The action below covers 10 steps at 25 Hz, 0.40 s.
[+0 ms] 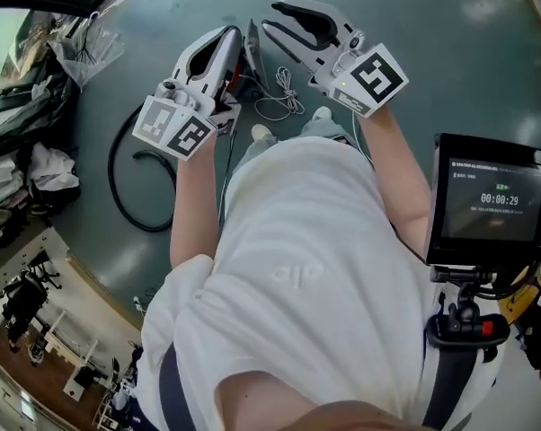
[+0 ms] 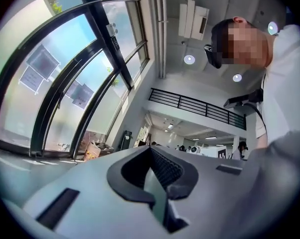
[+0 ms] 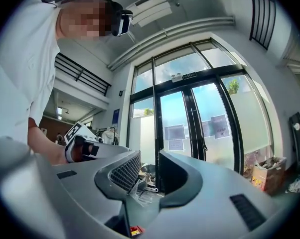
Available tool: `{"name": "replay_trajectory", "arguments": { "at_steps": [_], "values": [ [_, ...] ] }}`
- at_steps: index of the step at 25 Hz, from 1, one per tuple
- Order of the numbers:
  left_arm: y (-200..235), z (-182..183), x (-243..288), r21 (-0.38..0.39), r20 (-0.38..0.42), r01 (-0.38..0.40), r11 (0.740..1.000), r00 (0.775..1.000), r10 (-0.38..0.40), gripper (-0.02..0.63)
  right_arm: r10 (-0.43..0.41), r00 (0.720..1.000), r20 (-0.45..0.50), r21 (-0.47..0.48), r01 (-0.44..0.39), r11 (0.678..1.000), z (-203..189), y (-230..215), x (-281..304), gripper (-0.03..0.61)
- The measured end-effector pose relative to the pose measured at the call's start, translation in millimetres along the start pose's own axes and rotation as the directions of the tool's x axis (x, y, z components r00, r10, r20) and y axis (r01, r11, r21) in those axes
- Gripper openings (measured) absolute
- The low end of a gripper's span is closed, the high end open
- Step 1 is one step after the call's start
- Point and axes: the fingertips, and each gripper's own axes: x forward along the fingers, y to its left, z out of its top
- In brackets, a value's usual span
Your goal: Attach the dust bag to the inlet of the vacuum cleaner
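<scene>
Floor point(image 1: 432, 25): It carried all the task hardware, well below both grippers.
Risk, hose point(image 1: 110, 176): The black hose lay looped on the floor to the left of the person's feet. A step or a downward sweep on that side could snag it and drag the machine.
Risk, vacuum cleaner point(image 1: 252, 57): A grey and red body, judged to be the vacuum cleaner, lay ahead of the feet. The left gripper point(image 1: 233, 32) hid most of it. The inlet was not visible, so an approach from this height would be blind.
Risk, cable point(image 1: 279, 97): The white cable lay coiled just beside that body and could catch a foot.
Dust bag: It could not be identified in any view. Neither gripper held it, and whether it sat on the inlet could not be told.
Arms: Both forearms were bent upward, with the grippers side by side and pointing roughly level, away from the body.
Right gripper point(image 1: 272, 18): Its fingers point(image 3: 125, 171) stood partly apart and held nothing.
Left gripper fingers point(image 2: 165, 167): They were pressed fully together and held nothing.
</scene>
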Motion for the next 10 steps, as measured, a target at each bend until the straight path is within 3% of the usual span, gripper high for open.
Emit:
{"name": "replay_trajectory", "arguments": {
  "at_steps": [6,10],
  "values": [
    [-25.5,20.5,-21.5,-0.025,0.017,0.07,0.997,0.997,-0.069,0.006,-0.008,1.0,-0.001,-0.025,0.007,1.0,20.9,27.3,-1.0,0.124],
    [-16.9,32.1,-30.5,0.014,-0.003,0.086,0.996,0.996,-0.086,0.006,-0.029,1.0,-0.002,-0.056,0.029,0.998,26.8,26.8,7.4,0.124]
  ]
}}
